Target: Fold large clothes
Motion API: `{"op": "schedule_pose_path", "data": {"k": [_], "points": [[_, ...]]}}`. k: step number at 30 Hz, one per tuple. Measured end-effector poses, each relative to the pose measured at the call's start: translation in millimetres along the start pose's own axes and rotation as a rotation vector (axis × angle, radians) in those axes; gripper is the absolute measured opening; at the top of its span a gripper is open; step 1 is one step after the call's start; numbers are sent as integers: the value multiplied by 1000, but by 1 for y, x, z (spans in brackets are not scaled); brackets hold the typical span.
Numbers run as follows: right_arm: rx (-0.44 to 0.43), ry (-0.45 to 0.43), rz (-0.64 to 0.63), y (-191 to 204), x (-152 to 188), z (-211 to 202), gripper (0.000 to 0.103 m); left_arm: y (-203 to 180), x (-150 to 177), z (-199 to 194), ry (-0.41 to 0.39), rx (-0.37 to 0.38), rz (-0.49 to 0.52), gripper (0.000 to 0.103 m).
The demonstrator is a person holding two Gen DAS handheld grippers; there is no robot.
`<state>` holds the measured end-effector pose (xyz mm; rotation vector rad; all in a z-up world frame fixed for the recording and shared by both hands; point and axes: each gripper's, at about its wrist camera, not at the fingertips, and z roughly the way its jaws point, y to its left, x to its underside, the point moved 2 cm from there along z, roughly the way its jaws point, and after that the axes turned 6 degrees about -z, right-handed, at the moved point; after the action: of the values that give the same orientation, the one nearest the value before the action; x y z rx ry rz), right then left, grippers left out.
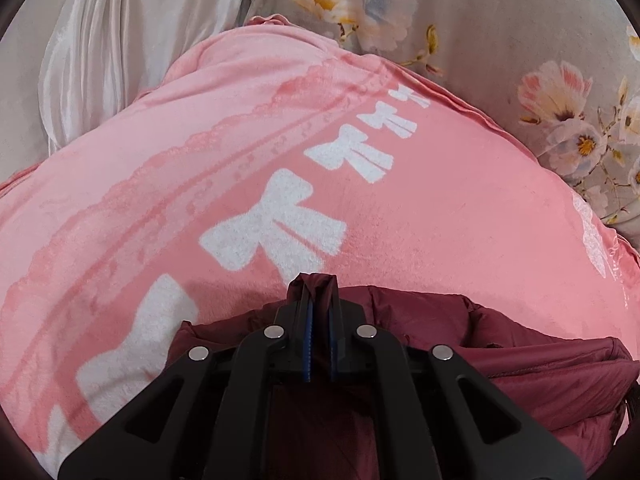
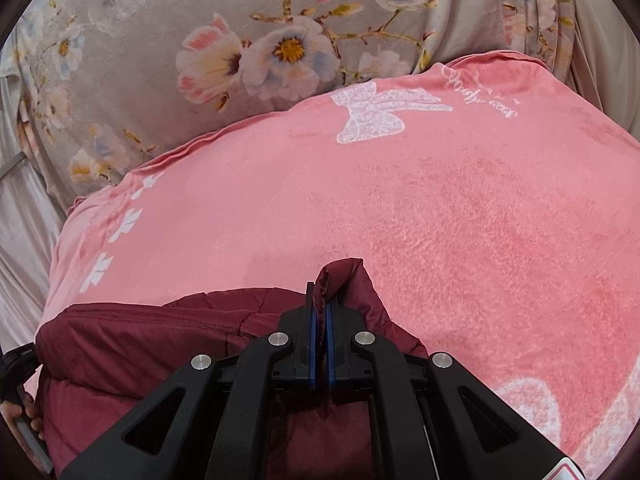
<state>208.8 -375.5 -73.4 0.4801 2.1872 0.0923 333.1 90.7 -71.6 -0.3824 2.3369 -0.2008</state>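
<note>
A grey sheet with big printed flowers (image 2: 256, 52) is covering the bed and is filling the far part of both views. A pink fleece blanket (image 1: 440, 208) is lying on top of it and is taking most of the surface; its far edge is running across the flowered sheet, and a row of white bow prints (image 1: 276, 224) is going along its left side, with one lace-like white bow (image 2: 380, 112) and some script near its far right corner. White satin-like cloth (image 1: 120, 40) is hanging or lying in folds beyond the far left corner of the blanket.

A dark red padded jacket (image 2: 160, 340) is lying on the near edge of the pink blanket, stretching between the two grippers. The left gripper (image 1: 319, 292) is pinching a fold of the jacket, its jaws nearly together on the cloth. The right gripper (image 2: 320, 300) is clamping another raised fold of the same jacket in the same narrow way.
</note>
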Motion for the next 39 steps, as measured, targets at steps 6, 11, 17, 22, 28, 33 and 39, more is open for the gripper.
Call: {"op": "schedule_pose_path", "data": {"k": [6,11,17,22,28,33,39], "points": [[9,29,0,0,4,12,3,2,6,13,13,-7,-11,6],[18,49,-2,0,6,16,3,2,8,20,22,-9,-10,7],[2,46,14,-4,5,14,6,6,8,24,30,20,-31,13],[-16,-142,9,5,-8,-48,31,18,-5,-5,-47,-10,-89,59],[-150,-178,-116,68,-16,-88,18,-4,-24,-97,-231,82,-16,60],[-217,-64,-263,136,10,-64,3,-76,12,-104,-129,213,181,57],[-224,79,-350,171,34,-28,2,-109,56,-62,5,192,287,52]]}}
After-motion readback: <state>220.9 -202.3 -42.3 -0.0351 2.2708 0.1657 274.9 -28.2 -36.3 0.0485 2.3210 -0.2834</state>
